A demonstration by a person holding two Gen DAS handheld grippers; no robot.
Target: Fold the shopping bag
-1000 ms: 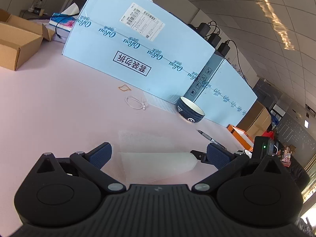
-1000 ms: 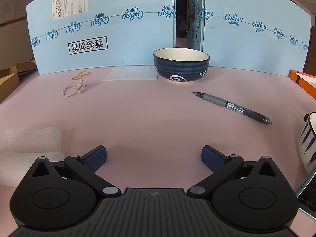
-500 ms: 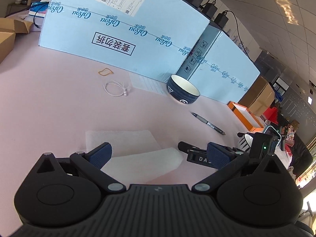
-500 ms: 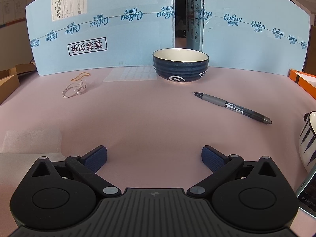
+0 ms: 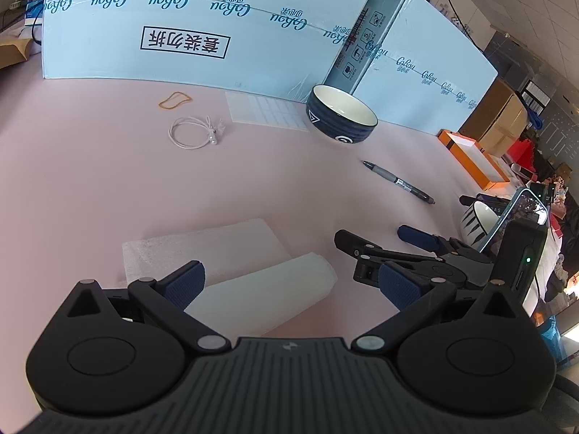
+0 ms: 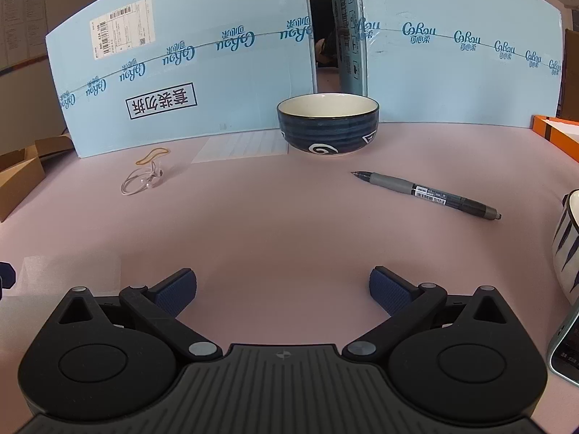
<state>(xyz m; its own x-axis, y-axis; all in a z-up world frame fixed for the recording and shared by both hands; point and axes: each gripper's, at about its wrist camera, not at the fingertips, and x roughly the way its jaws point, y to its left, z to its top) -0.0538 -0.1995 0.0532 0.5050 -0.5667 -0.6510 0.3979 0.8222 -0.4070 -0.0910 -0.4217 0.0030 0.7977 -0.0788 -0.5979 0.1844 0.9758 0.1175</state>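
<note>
The white shopping bag (image 5: 260, 285) lies on the pink table (image 5: 90, 188), folded over itself, with a textured flat layer behind a smoother rolled fold. My left gripper (image 5: 293, 282) is open and hovers just above the bag's near part, its left finger over the bag. My right gripper (image 6: 282, 289) is open and empty over bare table; it also shows in the left wrist view (image 5: 383, 249), just right of the bag. In the right wrist view only a corner of the bag (image 6: 68, 271) shows at the far left.
A dark blue bowl (image 6: 327, 124), a grey pen (image 6: 427, 195), a white cord loop (image 5: 195, 132), a rubber band (image 5: 173, 100) and a sheet of labels (image 5: 267, 112) lie beyond. Light blue boxes (image 6: 217, 72) wall the back. A striped mug (image 6: 568, 246) and a phone (image 6: 564, 340) stand right.
The left gripper has swung its view down and right, closer over the bag. The right gripper has come into the left view beside the bag; it has barely moved.
</note>
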